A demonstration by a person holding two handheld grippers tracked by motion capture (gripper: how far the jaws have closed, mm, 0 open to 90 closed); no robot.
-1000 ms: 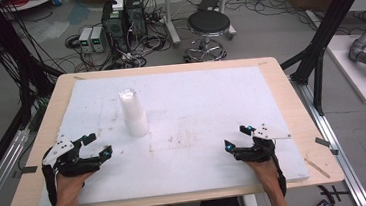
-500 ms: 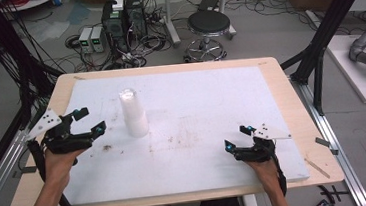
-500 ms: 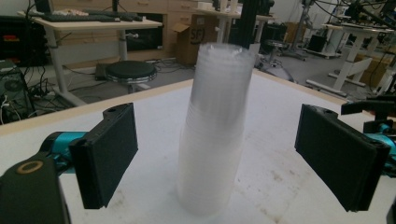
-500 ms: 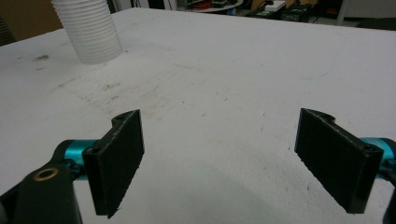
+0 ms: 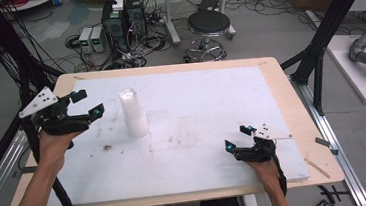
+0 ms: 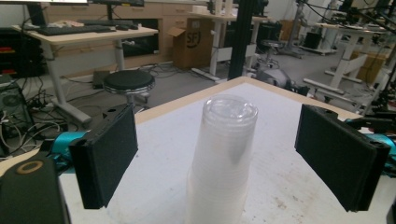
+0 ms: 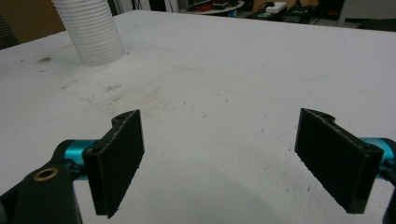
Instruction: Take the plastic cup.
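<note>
A stack of clear plastic cups (image 5: 133,112) stands upside down on the white table top (image 5: 197,112), left of centre. My left gripper (image 5: 88,103) is raised off the table to the left of the stack, open, its jaws pointing at it. In the left gripper view the stack (image 6: 224,154) stands ahead between the two wide-apart jaws, untouched. My right gripper (image 5: 237,139) rests low near the table's front right, open, nothing between its jaws. In the right gripper view the ribbed base of the stack (image 7: 91,30) is far off at the upper left.
The white top lies on a wooden table (image 5: 290,93) and carries faint brown stains (image 5: 174,141) near its middle. Beyond the far edge are a black stool (image 5: 208,25), computer boxes (image 5: 123,15) and cables on the floor. Black frame posts (image 5: 325,35) stand at both sides.
My left gripper has risen from the front left of the table and moved away from the person toward the cup stack, now level with it. The right gripper has stayed put.
</note>
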